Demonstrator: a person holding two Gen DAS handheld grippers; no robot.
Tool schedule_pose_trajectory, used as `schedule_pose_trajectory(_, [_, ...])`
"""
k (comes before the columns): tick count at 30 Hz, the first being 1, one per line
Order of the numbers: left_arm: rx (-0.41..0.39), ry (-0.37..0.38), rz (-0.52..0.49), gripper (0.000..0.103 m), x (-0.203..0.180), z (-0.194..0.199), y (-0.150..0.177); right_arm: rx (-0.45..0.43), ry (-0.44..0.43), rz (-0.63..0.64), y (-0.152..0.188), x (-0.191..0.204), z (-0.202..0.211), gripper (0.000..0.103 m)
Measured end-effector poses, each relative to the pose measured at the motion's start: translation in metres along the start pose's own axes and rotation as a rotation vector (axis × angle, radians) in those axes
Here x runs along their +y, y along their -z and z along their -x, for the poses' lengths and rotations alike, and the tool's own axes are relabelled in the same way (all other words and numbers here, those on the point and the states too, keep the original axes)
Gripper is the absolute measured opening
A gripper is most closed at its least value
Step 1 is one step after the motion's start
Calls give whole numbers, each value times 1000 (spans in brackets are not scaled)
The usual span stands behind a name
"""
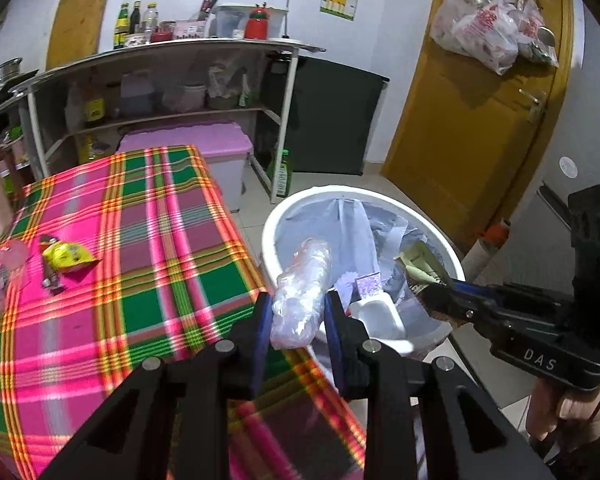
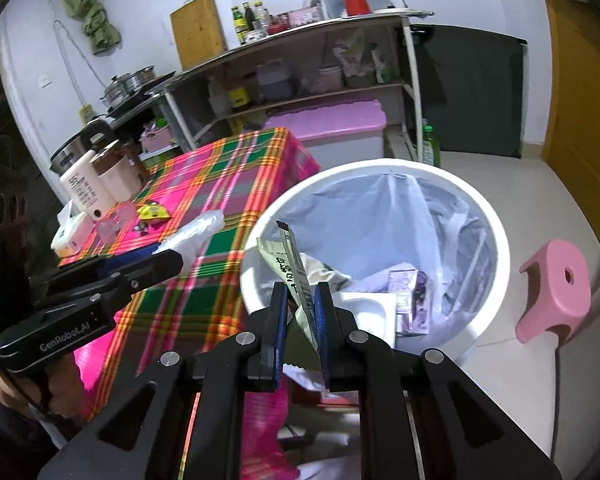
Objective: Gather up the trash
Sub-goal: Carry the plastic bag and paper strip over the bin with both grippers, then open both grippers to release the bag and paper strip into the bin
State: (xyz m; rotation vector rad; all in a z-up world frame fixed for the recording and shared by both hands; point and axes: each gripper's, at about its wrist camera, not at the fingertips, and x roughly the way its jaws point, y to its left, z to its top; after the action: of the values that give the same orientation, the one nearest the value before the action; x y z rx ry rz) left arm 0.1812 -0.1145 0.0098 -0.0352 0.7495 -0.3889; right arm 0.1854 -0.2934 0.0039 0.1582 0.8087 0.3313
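Observation:
My left gripper [image 1: 298,300] is shut on a crumpled clear plastic bag [image 1: 302,284], held at the table's edge beside the white bin [image 1: 272,220]. It also shows in the right wrist view [image 2: 168,258] with the bag [image 2: 196,230]. My right gripper [image 2: 302,292] is shut on a pale green paper sachet [image 2: 290,268] over the bin's near rim [image 2: 500,240]. The sachet [image 1: 420,262] and right gripper [image 1: 440,294] show in the left wrist view. A yellow snack wrapper [image 1: 66,256] and small dark scraps [image 1: 52,280] lie on the plaid tablecloth [image 1: 148,248].
The lined bin holds a purple carton [image 2: 410,296] and a white tub [image 1: 376,314]. Clear cups [image 1: 4,268], a lotion bottle [image 2: 82,192] and a tissue box [image 2: 72,232] stand on the table. A pink stool [image 2: 556,292], pink-lidded box [image 2: 336,128] and shelf [image 1: 160,92] surround it.

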Motion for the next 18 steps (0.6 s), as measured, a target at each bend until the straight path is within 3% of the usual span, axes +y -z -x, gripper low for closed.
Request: schedule_pose_trajectory(18, [59, 77, -25, 28, -23, -44, -17, 27, 63, -40, -8, -34, -14, 15])
